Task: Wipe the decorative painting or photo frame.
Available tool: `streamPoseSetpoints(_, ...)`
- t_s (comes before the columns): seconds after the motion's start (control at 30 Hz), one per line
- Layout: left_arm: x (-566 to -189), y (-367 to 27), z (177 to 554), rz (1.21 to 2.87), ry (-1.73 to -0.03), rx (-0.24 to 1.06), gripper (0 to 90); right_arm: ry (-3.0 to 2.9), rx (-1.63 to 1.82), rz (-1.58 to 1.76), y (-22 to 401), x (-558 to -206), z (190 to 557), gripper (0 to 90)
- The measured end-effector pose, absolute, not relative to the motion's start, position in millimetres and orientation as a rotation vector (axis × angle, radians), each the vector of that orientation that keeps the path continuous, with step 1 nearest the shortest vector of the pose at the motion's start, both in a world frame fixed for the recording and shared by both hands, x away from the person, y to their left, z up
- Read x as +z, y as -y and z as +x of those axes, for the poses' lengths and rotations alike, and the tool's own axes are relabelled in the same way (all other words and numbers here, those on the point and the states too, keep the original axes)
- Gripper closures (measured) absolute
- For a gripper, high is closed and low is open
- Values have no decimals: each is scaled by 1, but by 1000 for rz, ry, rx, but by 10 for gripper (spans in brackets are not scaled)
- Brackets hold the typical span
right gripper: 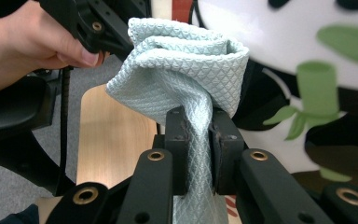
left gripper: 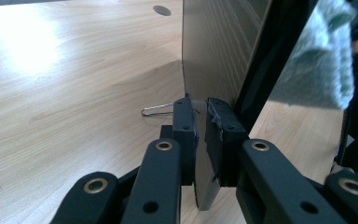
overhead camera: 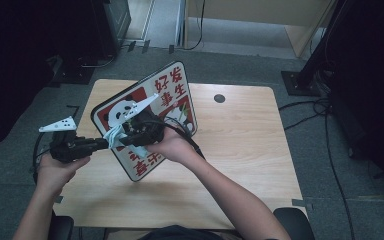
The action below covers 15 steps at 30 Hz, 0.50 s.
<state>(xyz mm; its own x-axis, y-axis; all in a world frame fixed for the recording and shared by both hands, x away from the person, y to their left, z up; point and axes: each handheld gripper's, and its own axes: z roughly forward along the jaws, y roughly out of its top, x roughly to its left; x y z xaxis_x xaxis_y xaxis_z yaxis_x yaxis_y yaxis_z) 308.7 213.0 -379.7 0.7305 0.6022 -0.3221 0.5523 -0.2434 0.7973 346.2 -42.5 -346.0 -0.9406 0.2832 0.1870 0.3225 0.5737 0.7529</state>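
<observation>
1. The left gripper is clamped on the edge of the panda sign board, holding it tilted above the wooden table.
2. The right gripper pinches a bunched pale-blue cloth.
3. The cloth rests against the board's printed face, near its middle.

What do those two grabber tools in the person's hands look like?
Both are black. The left gripper and right gripper each carry a pale grey three-cornered plate with dark dots. Up close, the jaws are flat black blocks on black links with brass-ringed pins. Black cables trail off them. The forearms are bare.
</observation>
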Motion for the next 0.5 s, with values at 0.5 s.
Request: streamPoseSetpoints(0.5, -380, -212, 308, 1909, -886, 63, 823, 2747, -1298, -514, 47, -375, 339, 799)
